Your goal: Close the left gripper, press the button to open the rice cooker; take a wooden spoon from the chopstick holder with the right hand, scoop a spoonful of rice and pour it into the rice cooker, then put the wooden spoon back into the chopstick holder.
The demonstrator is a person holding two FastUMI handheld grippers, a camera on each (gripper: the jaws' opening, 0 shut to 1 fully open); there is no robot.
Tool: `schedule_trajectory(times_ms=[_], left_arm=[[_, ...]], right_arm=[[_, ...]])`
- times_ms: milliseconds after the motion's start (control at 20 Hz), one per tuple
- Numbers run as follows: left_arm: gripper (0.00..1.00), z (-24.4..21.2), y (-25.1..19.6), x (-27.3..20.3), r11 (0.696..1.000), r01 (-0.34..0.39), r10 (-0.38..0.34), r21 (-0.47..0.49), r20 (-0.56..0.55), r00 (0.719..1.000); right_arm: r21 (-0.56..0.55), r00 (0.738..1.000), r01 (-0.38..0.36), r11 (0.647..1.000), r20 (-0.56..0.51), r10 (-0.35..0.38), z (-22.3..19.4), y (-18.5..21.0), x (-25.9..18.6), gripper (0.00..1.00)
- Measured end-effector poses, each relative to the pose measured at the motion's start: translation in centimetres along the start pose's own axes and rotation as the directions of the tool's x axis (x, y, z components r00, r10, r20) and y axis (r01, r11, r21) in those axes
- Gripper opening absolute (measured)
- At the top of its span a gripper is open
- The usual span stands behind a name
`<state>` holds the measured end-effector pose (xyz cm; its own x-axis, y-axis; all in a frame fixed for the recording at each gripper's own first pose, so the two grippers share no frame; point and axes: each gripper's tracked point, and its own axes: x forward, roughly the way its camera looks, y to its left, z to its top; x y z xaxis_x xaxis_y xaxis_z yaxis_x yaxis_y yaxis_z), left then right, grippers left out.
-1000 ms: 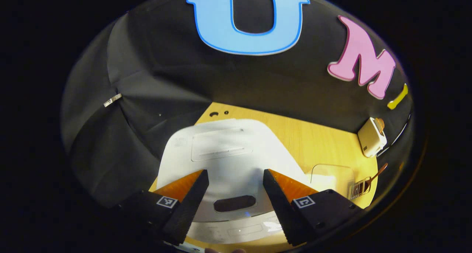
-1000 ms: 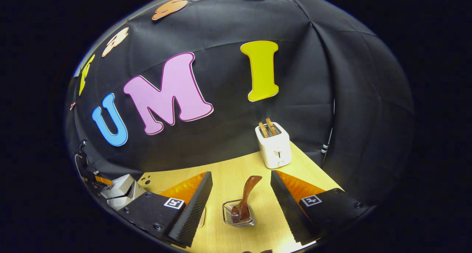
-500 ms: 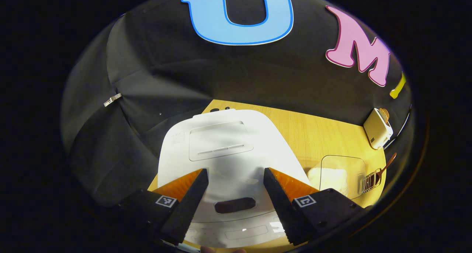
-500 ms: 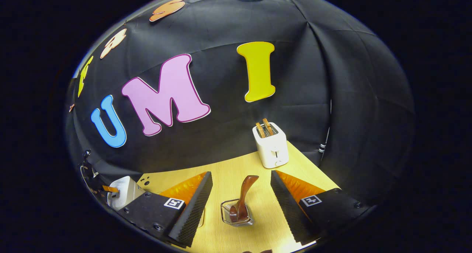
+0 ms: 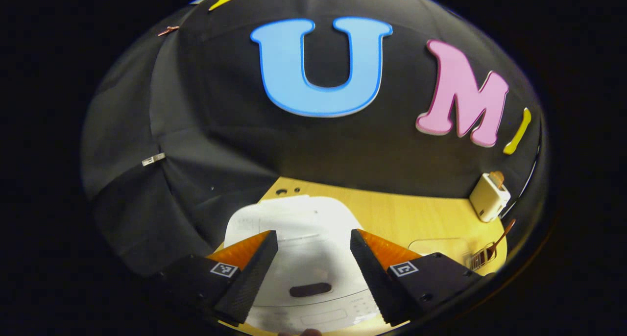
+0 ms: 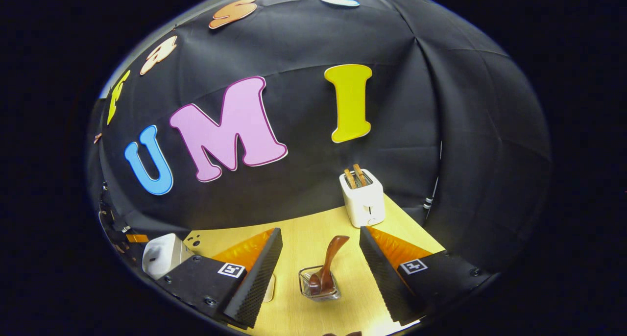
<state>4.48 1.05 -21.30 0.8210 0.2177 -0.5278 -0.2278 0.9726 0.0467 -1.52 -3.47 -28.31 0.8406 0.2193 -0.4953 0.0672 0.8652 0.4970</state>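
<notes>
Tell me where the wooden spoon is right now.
In the right gripper view the wooden spoon stands in the wire chopstick holder on the table, between the open right gripper's fingers, nearer than the toaster.

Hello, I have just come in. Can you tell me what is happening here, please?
A person holds a gripper in each hand over a wooden table. The left gripper is open above the white rice cooker, whose lid is down, so the button is not yet pressed. The right gripper is open too, aimed at the wooden spoon that stands in the chopstick holder. A toaster stands behind.
</notes>
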Motion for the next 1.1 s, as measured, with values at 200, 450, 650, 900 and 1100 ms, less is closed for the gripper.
schedule_trajectory(times_ms=[200, 450, 650, 900, 1100], left_arm=[[0.96, 4.9, -2.5, -3.8, 0.982, 0.184, -0.172, -0.045, 0.198, 0.965], [0.95, 6.8, -3.7, -7.7, 0.945, 0.326, -0.313, 0.009, 0.303, 0.900], [0.95, 7.0, -5.0, -9.6, 0.914, 0.404, -0.389, 0.020, 0.319, 0.864], [0.95, 7.0, -7.0, -11.7, 0.883, 0.467, -0.455, 0.052, 0.345, 0.821], [0.95, 6.4, -8.4, -12.4, 0.864, 0.500, -0.487, 0.057, 0.340, 0.804]], right_arm=[[-0.067, 0.999, -0.026, 0.997, 0.043, 0.029, 1.7, 3.1, -1.1, 0.98], [-0.148, 0.989, -0.086, 0.985, 0.108, 0.103, 3.8, 8.8, -3.2, 0.98], [-0.188, 0.979, -0.122, 0.974, 0.139, 0.149, 4.5, 12.4, -4.9, 0.98], [-0.220, 0.979, -0.133, 0.966, 0.121, 0.163, 3.5, 14.2, -6.3, 0.98], [-0.258, 0.980, -0.135, 0.957, 0.107, 0.168, 3.5, 14.6, -6.9, 0.98]])
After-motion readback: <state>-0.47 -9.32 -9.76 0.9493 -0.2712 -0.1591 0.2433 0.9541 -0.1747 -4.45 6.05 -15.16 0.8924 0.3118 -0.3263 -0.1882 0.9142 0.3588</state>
